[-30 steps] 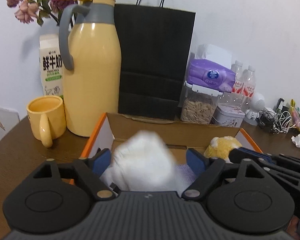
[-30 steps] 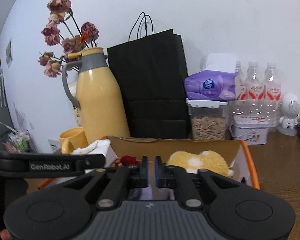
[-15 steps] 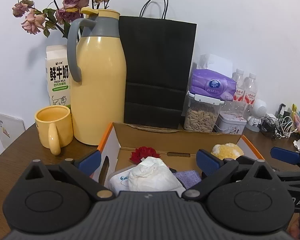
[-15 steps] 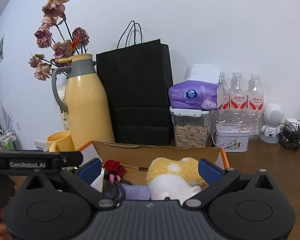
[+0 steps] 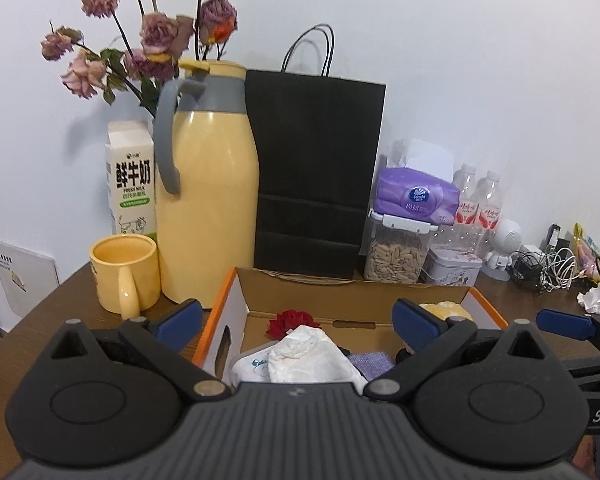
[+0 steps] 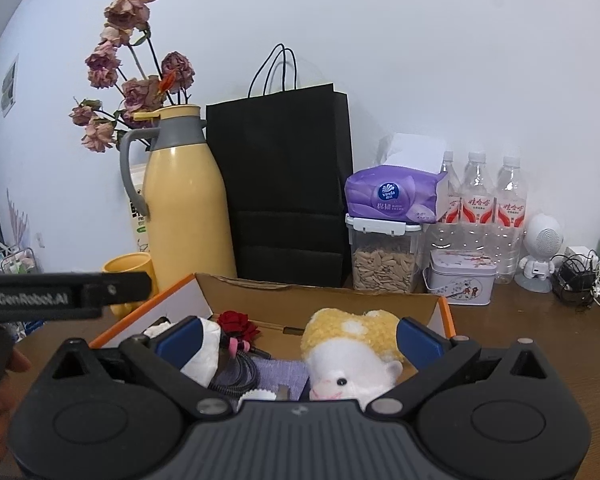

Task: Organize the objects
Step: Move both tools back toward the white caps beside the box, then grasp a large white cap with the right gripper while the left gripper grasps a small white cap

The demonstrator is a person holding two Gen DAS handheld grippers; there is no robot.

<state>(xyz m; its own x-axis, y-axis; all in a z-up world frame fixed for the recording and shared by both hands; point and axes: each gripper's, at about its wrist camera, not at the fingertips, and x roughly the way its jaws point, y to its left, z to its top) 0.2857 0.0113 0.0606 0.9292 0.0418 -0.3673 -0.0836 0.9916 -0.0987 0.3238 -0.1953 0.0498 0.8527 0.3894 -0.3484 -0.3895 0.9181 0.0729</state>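
- A second ago the left gripper (image 5: pixel 296 318) was squeezing a soft white bundle (image 5: pixel 312 354) over the box, and the right gripper (image 6: pixel 298 334) was pinched shut. Now both have let go and pulled back and up, and the bundle lies in the box.
- Both sets of jaws are now spread wide and hold nothing.
- The cardboard box (image 5: pixel 320 292) sits on the brown wooden table (image 5: pixel 40 320), right in front of both grippers. It has stiff brown walls and orange edges.
- Inside it are the crumpled white bundle, a fuzzy red flower (image 5: pixel 290 320), a flat purple cloth (image 6: pixel 280 374), a coiled dark cable (image 6: pixel 236 372) and a fluffy yellow and white plush toy (image 6: pixel 352 350).
- I think most of the tidying is done, since so many things are already in the box. A scrunched white tissue (image 5: pixel 598 298) still lies out on the table, far to the right, so maybe that goes next.
- Behind the box stand a smooth yellow jug (image 5: pixel 206 188), a yellow mug (image 5: pixel 124 272) and a tall black paper bag (image 5: pixel 316 172).
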